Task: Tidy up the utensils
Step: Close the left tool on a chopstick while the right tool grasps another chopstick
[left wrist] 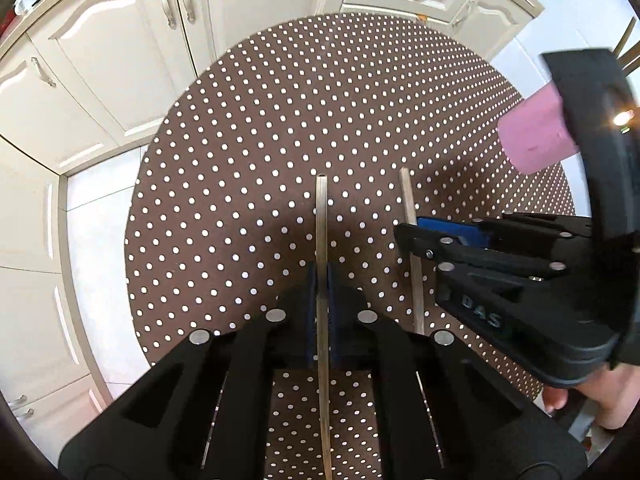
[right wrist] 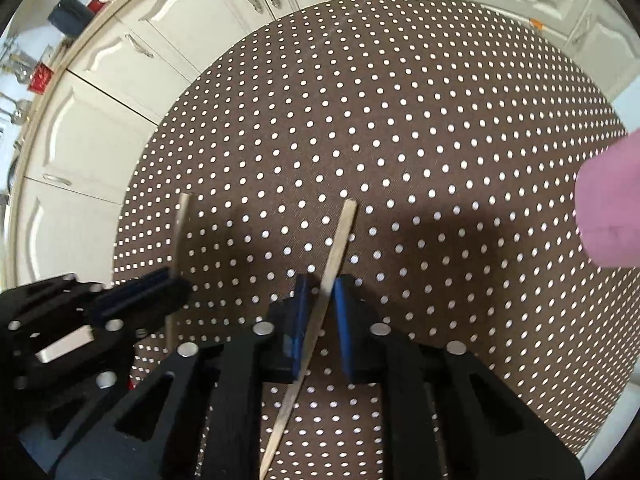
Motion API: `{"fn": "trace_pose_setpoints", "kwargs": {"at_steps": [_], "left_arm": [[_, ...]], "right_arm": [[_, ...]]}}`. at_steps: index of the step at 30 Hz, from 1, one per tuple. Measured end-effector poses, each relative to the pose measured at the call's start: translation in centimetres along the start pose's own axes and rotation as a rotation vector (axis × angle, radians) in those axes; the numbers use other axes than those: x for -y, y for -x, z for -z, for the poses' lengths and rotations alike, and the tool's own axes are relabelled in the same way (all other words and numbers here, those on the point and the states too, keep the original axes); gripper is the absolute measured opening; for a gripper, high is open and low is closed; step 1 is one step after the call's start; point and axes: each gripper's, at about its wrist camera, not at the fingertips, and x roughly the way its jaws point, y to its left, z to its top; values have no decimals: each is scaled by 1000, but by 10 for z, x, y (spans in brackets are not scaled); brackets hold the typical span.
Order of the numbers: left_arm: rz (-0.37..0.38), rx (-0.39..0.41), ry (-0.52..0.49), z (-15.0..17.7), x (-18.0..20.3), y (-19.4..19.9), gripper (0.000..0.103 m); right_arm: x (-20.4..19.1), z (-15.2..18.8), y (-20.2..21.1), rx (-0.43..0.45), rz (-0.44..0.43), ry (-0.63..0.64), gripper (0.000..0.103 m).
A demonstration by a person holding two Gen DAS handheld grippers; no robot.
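above the dotted tablecloth (left wrist: 240,160), left gripper (left wrist: 321,292) and right gripper (right wrist: 320,300) each clamped on a chopstick (left wrist: 322,232)

round table, cream kitchen

a round table (left wrist: 280,128) wears a brown cloth dotted white. behind it run cream cabinet doors (left wrist: 116,52) with curved metal handles (left wrist: 166,2), under a pale countertop edge. white floor tiles (left wrist: 100,216) show beside the table. a red item (right wrist: 40,76) and a dark one (right wrist: 70,14) sit on the counter.

Pink cup (right wrist: 612,208) right; tbl (right wrist: 400,100) open
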Motion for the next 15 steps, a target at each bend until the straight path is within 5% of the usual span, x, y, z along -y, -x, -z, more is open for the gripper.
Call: {"fn": "trace_pose_setpoints", "kwargs": {"at_steps": [7, 15], "left_arm": [[6, 47, -24, -1, 20, 21, 6], [18, 161, -67, -2, 32, 77, 6]], "right_arm": [[4, 4, 14, 40, -45, -23, 5], [1, 16, 81, 209, -82, -33, 5]]}}
